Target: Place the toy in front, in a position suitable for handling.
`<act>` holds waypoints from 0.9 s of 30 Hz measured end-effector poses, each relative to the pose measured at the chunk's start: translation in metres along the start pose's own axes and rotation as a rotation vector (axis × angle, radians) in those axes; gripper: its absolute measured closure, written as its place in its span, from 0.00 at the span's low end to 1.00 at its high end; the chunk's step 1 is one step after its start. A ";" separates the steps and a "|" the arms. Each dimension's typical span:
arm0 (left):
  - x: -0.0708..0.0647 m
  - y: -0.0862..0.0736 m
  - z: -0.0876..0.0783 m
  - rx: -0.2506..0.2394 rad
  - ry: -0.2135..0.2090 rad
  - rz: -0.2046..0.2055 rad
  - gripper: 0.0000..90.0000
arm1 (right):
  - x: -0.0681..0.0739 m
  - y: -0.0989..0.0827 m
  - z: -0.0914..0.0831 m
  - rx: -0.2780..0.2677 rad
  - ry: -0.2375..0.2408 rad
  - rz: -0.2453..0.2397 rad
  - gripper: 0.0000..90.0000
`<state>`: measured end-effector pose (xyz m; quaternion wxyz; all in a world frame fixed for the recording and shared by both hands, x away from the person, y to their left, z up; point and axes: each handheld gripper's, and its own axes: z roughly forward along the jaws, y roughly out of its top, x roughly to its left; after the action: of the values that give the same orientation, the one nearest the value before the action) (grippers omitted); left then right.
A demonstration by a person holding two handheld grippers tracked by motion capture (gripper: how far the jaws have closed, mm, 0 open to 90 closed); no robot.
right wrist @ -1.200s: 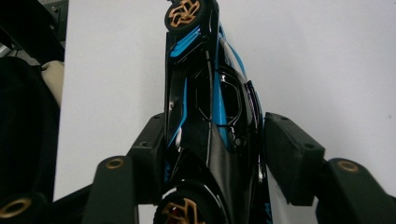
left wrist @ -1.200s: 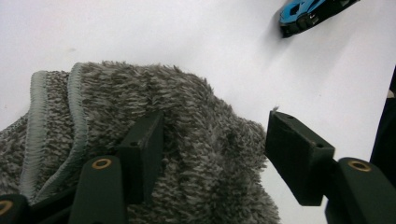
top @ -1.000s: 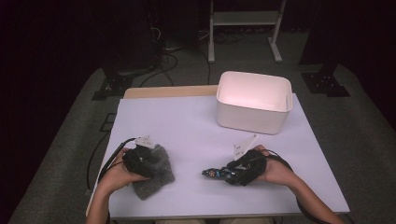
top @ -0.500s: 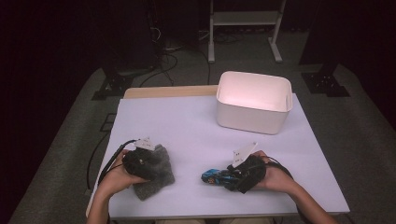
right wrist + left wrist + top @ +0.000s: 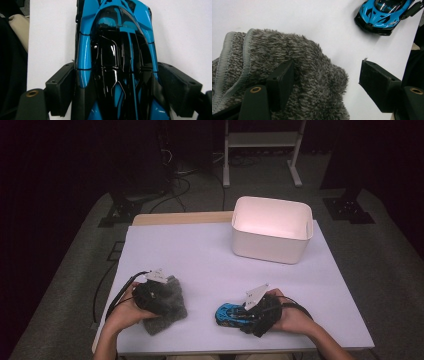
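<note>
The right gripper [image 5: 117, 87] is now clamping the blue toy car [image 5: 116, 57], having closed in over the last second. The left gripper [image 5: 327, 82] is resting with jaws apart, one sinking into the grey fuzzy cloth [image 5: 287, 75] on the worktop [image 5: 210, 255].

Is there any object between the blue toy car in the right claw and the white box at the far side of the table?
Nothing visible does. The blue and black toy car sits between the jaws of the right claw, and only bare table surface lies between it and the white rectangular plastic box.

black fingers [image 5: 280, 85] (brass screws), grey plates [image 5: 256, 295]
</note>
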<state>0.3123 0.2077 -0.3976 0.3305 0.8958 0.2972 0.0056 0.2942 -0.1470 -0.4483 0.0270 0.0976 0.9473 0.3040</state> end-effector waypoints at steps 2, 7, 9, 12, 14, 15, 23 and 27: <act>-0.001 0.000 -0.001 0.001 0.008 0.007 0.29 | 0.001 0.000 -0.001 -0.005 0.018 0.004 0.21; -0.001 -0.001 0.000 -0.002 0.017 0.002 0.24 | 0.002 -0.002 -0.002 -0.005 0.025 0.008 0.21; -0.001 -0.002 0.000 -0.008 0.021 0.001 0.24 | 0.003 -0.003 -0.004 -0.009 0.036 0.015 0.22; -0.003 -0.002 -0.001 -0.017 0.026 0.009 0.24 | 0.002 -0.004 -0.010 -0.028 0.038 0.019 0.22; -0.004 -0.001 -0.002 -0.028 0.034 0.017 0.23 | 0.000 -0.004 -0.016 -0.051 0.051 0.048 0.22; -0.004 -0.001 -0.002 -0.028 0.039 0.021 0.22 | -0.001 -0.004 -0.019 -0.056 0.050 0.049 0.22; -0.005 0.000 -0.010 -0.088 0.054 0.027 0.19 | -0.019 -0.002 -0.041 -0.100 0.054 0.097 0.23; -0.006 -0.001 -0.011 -0.102 0.051 0.030 0.18 | -0.031 0.002 -0.050 -0.106 0.042 0.110 0.23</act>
<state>0.3046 0.2115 -0.3880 0.3679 0.8817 0.2914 0.0483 0.3192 -0.1805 -0.4066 -0.0048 0.1417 0.9233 0.3570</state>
